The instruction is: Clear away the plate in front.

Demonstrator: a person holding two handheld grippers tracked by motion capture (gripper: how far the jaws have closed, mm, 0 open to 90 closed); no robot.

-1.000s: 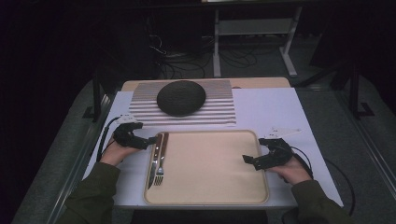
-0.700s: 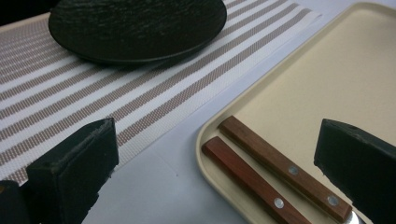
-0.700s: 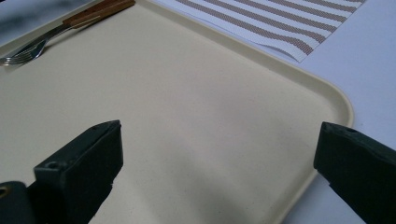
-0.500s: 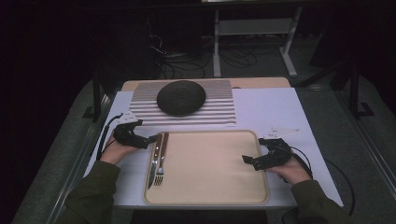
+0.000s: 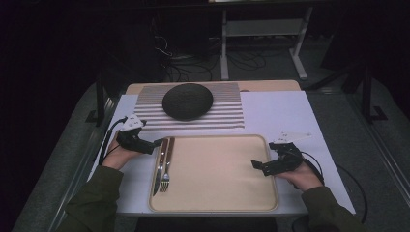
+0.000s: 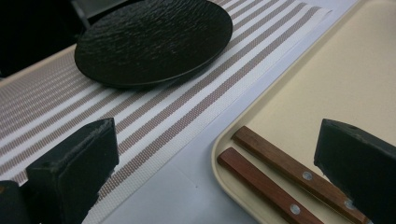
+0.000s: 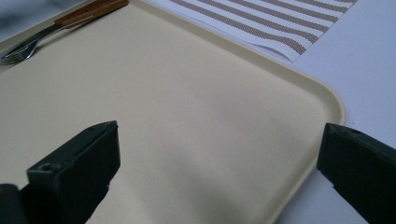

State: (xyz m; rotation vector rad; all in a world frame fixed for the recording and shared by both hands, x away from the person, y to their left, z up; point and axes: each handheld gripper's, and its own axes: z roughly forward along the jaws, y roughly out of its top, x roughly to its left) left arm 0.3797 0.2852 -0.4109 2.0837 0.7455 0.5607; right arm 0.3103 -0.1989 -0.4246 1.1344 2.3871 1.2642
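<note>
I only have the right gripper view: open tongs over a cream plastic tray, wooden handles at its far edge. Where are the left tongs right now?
Observer: The left tongs are open and sit just off the cream plastic tray, level with the handle ends.
Operator: One utensil there, or two?
Observer: Two, side by side: a wooden-handled steel knife on the outside and a wooden-handled steel fork next to it.
Operator: Anything on the striped mat?
Observer: A round black textured plate rests on the brown-and-white striped placemat, beyond the tray.
</note>
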